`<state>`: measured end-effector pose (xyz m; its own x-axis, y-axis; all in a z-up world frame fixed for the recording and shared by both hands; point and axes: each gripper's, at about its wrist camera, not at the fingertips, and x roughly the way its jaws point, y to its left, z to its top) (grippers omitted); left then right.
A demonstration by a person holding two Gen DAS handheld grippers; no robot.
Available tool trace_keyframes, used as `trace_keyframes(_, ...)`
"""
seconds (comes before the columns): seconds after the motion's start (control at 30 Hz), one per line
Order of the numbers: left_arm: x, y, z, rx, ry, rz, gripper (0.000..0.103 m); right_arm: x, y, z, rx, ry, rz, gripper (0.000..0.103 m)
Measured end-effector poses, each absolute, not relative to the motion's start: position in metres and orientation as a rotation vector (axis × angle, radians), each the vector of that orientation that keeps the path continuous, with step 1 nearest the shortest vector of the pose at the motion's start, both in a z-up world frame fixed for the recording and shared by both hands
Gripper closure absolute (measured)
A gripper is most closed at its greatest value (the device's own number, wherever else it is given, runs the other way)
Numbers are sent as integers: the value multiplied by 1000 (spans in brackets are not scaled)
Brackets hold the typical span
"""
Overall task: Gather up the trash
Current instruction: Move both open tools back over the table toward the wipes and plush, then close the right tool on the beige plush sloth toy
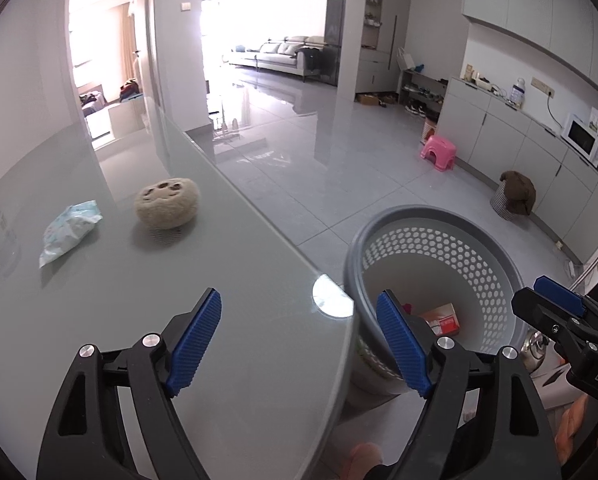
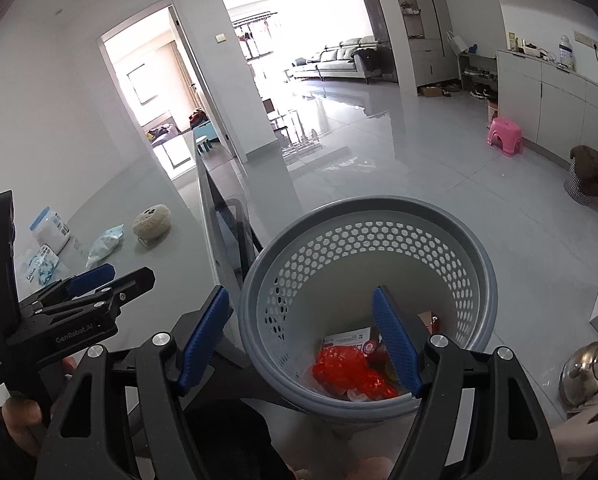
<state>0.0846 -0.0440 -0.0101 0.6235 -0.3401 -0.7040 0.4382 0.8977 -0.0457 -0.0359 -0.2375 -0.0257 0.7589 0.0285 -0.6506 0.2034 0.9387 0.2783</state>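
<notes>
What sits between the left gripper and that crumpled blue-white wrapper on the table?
Nothing visible. The left gripper is open over bare table, with open surface up to the wrapper. The fuzzy beige ball sits to the wrapper's right, off that line.

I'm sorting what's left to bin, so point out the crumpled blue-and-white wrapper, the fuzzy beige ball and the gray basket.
crumpled wrapper [image 1: 70, 227]: left wrist view, middle of the packet.
fuzzy beige ball [image 1: 167, 207]: left wrist view, its front face.
gray basket [image 2: 383, 206]: right wrist view, far rim.

Light: daylight floods from the far windows [image 1: 235, 4], blown out white.
Glare: streaks the glossy floor [image 1: 259, 104].
Edges: fisheye-bent, vignetted.
</notes>
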Motion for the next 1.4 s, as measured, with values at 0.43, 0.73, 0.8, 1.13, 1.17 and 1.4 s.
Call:
trace_keyframes(0.43, 84, 41, 10, 81, 717, -295, 14, -3, -175, -7, 270, 661, 48, 28)
trace_keyframes(0.73, 84, 124, 10, 21, 700, -117, 9, 32, -109, -2, 183, 655, 183, 25)
trace_keyframes(0.8, 87, 144, 6, 5, 705, -67, 9, 41, -94, -1, 153, 654, 208, 24)
trace_keyframes(1.13, 111, 209, -1, -54, 704, 72, 9, 111, -40, -12, 82, 703, 247, 22)
trace_keyframes(1.17, 115, 213, -1, -49, 702, 82, 9, 119, -36, -14, 79, 706, 244, 21)
trace_keyframes(1.4, 140, 222, -4, -27, 689, 99, 9, 169, -25, -30, 74, 768, 210, 21)
